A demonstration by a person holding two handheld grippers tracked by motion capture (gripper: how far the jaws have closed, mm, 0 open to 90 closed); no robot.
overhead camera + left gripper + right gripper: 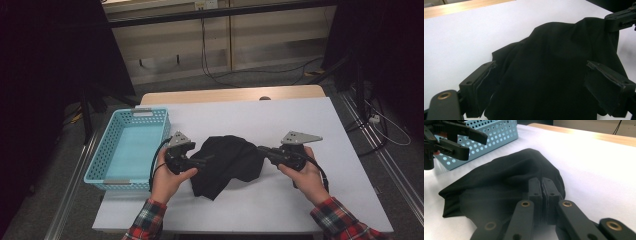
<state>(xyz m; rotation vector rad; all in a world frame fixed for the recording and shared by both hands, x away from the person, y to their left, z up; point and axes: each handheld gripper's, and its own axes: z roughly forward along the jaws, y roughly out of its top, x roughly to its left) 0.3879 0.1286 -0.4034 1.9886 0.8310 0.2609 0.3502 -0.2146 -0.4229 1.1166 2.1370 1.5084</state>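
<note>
A crumpled black cloth (227,157) lies in the middle of the white table (300,120). My right gripper (261,149) comes in from the right and is shut on the cloth's right edge; in the right gripper view its jaws (543,192) meet on the dark fabric (499,177). My left gripper (205,161) sits at the cloth's left side, open. In the left gripper view its jaws (544,82) stand wide with the cloth (549,62) spread between them. The right gripper (609,21) holds up the cloth's far corner there.
A light blue perforated basket (112,131) stands at the table's left edge, just left of my left hand, and it shows behind the left gripper (475,146) as the basket (496,132). A wooden strip (230,94) runs along the table's far edge. Dark curtains flank the table.
</note>
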